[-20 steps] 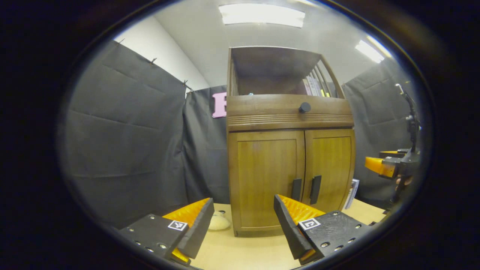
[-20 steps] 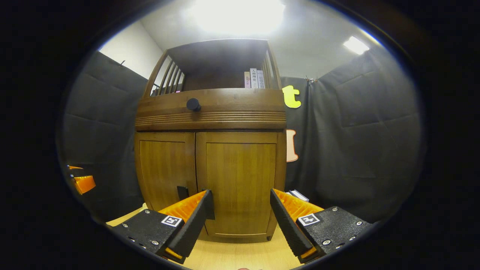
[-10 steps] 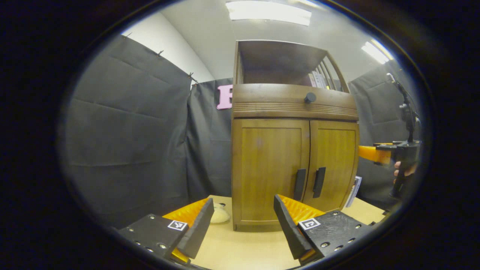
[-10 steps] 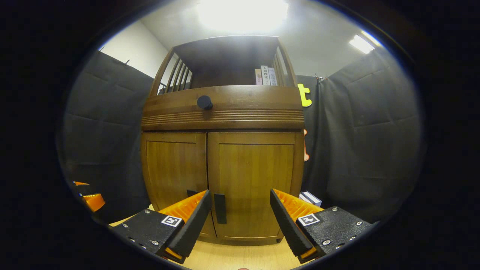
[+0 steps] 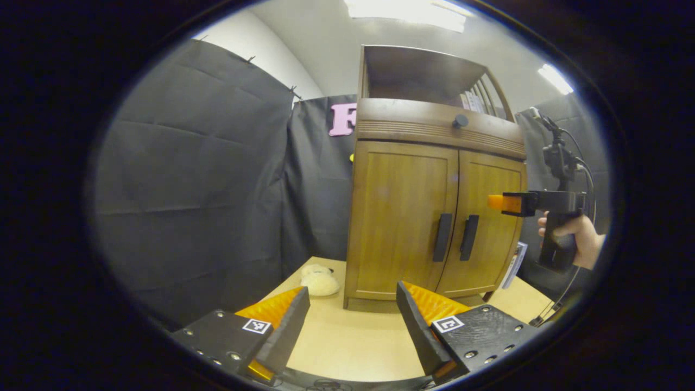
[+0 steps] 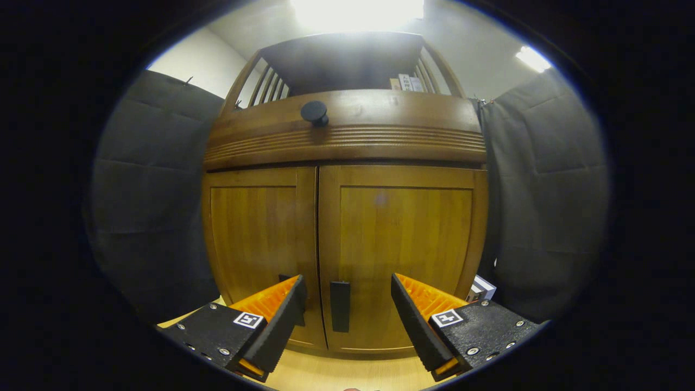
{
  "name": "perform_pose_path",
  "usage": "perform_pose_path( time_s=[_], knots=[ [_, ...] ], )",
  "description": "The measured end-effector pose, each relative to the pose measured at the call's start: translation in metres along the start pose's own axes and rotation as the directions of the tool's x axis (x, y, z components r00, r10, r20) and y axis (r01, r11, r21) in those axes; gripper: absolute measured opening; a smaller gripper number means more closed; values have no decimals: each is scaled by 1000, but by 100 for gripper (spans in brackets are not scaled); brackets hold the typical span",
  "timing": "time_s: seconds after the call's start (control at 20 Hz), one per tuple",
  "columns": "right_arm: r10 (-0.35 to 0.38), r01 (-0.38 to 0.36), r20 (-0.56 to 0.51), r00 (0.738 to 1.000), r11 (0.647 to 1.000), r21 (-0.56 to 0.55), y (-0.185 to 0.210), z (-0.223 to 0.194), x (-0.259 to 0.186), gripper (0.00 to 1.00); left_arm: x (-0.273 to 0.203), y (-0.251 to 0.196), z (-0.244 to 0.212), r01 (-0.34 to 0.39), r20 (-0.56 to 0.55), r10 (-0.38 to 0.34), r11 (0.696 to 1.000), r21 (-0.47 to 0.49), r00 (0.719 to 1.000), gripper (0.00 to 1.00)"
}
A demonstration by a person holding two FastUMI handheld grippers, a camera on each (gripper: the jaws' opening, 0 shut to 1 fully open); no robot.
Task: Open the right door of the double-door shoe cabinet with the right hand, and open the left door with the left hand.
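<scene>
The wooden shoe cabinet (image 5: 434,163) stands on a light table with both doors closed. Its left door (image 5: 399,217) and right door (image 5: 491,222) each carry a dark vertical handle near the centre seam: the left handle (image 5: 442,237) and the right handle (image 5: 468,237). My left gripper (image 5: 350,320) is open, well short of the cabinet and low over the table. My right gripper (image 6: 347,312) is open close to the right door (image 6: 402,250), with the right handle (image 6: 340,306) between its fingers but untouched. In the left gripper view the right gripper (image 5: 502,202) is held by a hand in front of the right door.
A drawer front with a round black knob (image 6: 314,112) runs above the doors, and an open shelf with books (image 6: 408,82) tops the cabinet. A pale fluffy object (image 5: 319,281) lies on the table (image 5: 347,347) left of the cabinet. Flat items (image 6: 480,288) lean at its right side.
My right gripper has moved closer to the cabinet, bringing the right handle between its fingers. My left gripper has drawn back and turned left, so the cabinet looks smaller and farther right.
</scene>
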State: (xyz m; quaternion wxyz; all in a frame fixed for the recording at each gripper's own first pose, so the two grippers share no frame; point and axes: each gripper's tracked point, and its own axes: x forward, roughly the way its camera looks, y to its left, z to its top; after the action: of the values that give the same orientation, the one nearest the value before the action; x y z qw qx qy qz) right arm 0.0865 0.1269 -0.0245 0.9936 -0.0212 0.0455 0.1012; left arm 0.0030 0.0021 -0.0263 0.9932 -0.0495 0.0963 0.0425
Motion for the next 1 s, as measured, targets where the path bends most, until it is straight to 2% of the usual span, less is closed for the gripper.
perform_pose_path(
  time_s=[0.45,0.8,0.9,0.95,1.0],
  knots=[
    [-8,5,-111,994,1000,-31,1,-52,68,96,-7,12,-13,-134,-97,131,991,-29,987,97],
    [4,-2,-165,986,1000,8,-9,-86,94,95,-6,11,-16,-154,-131,153,988,6,979,98],
    [1,0,-167,986,1000,2,-18,-92,97,86,-5,11,-15,-152,-128,153,988,19,980,98],
    [4,-4,-169,986,1000,3,-23,-96,99,72,-6,11,-15,-151,-128,152,988,22,980,98],
    [0,1,-168,986,1000,5,-28,-96,97,63,-7,9,-16,-150,-133,151,988,22,979,98]
  ],
)
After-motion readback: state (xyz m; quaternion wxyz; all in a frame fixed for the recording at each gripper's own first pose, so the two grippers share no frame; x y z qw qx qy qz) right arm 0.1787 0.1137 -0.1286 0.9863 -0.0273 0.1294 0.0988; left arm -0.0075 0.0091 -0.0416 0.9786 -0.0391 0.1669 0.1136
